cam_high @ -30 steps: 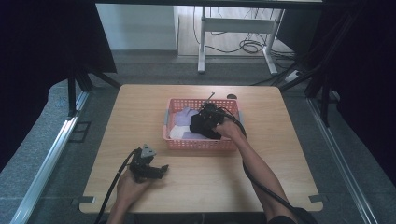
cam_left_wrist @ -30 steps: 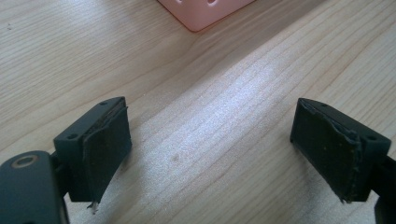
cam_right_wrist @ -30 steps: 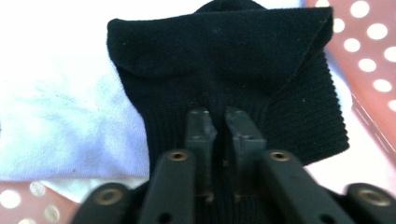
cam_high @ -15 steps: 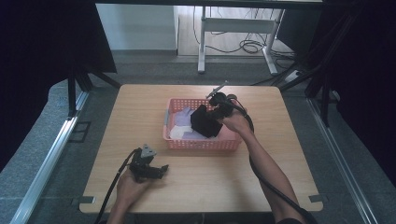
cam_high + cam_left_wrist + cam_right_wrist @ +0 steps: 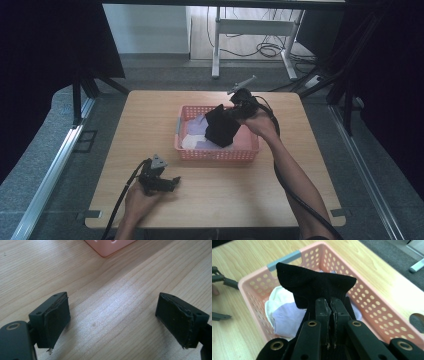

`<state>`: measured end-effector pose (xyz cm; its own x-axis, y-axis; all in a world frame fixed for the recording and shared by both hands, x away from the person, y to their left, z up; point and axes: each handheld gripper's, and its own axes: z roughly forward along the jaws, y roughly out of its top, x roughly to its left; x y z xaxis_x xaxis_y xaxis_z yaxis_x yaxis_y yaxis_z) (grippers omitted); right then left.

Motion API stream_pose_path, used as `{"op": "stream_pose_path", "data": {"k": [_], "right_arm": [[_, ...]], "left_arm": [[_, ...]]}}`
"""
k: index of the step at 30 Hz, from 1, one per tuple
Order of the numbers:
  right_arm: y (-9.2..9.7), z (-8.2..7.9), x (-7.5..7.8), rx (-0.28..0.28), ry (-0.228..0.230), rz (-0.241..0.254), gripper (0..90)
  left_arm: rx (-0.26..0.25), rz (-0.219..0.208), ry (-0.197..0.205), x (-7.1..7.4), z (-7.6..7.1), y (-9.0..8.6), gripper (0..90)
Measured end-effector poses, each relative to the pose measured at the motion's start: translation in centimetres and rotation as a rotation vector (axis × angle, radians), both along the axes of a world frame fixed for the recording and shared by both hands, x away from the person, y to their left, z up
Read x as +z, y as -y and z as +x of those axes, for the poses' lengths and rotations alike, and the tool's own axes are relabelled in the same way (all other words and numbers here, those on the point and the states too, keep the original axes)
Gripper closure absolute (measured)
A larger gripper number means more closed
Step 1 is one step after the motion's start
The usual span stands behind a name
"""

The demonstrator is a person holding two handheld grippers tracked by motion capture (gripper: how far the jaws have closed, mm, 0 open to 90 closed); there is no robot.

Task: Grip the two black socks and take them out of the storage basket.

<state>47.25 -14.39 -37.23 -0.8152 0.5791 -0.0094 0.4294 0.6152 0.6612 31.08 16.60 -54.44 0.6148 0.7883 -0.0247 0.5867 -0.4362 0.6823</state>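
Note:
A pink perforated basket sits mid-table and holds white and lilac cloths. My right gripper hangs above the basket's right half, shut on a black sock that dangles over the cloths. In the right gripper view the jaws are pressed together on the black sock, with the basket and the pale cloths below. My left gripper rests low on the table near the front left, open, with bare wood between its pads.
The wooden table has free surface left, right and in front of the basket. A corner of the basket lies ahead of the left gripper. Dark curtains, a metal rail and a desk frame with cables stand beyond the table.
The right gripper has risen out of the basket with the black sock, drawing it up clear of the cloths. The left gripper has stayed put.

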Motion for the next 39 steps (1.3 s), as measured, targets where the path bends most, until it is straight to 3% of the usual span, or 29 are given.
{"op": "stream_pose_path", "data": {"k": [8, 20, 23, 31, 39], "right_arm": [[2.3, -0.9, 2.7, -0.033, 0.041, 0.042, 86.1], [6.1, -1.8, 4.8, -0.080, 0.088, 0.074, 86.1], [7.6, -2.1, 5.5, -0.117, 0.102, 0.075, 86.2], [10.9, -2.6, 6.3, -0.189, 0.126, 0.072, 86.3], [14.1, -2.8, 5.7, -0.273, 0.135, 0.039, 86.3]], "left_arm": [[-0.001, 0.000, 0.000, 0.0, 0.0, 0.0, 11.9], [0.000, 0.000, 0.002, 0.0, 0.0, 0.0, 11.9], [-0.001, -0.001, 0.002, 0.0, 0.0, 0.0, 11.9], [0.000, -0.002, 0.002, 0.0, 0.0, 0.0, 11.9], [-0.001, -0.001, 0.003, 0.0, 0.0, 0.0, 11.9]]}}
